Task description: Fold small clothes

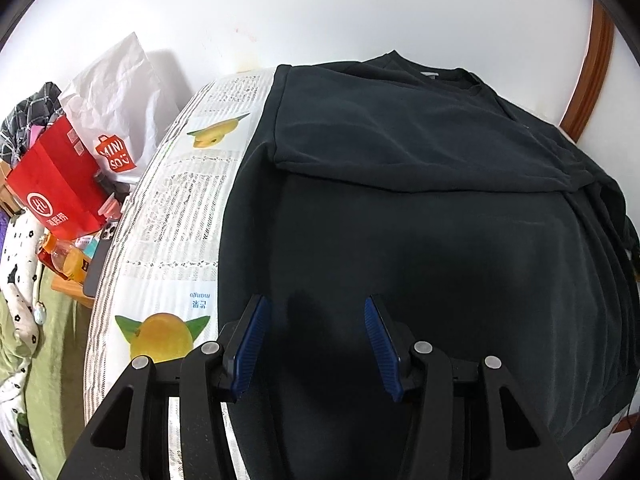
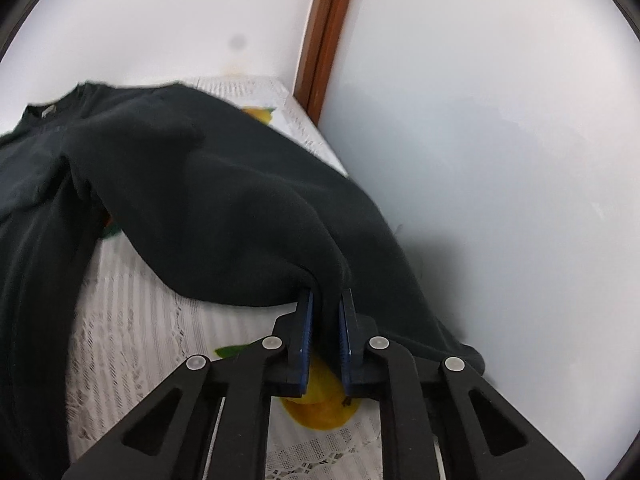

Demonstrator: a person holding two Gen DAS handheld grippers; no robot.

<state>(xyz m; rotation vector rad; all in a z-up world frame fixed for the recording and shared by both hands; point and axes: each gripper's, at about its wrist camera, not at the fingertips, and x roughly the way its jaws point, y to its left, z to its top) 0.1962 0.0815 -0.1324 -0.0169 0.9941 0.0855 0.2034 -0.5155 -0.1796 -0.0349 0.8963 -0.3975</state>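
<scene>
Pinching a bunched fold of the black shirt between nearly closed jaws, the right gripper lifts that side off the lemon-print tablecloth. The thin bite could slip under the fabric's weight. The left gripper hovers wide open and empty over the shirt's flat body. Farther off, one sleeve lies folded across; dragging could undo it.
</scene>
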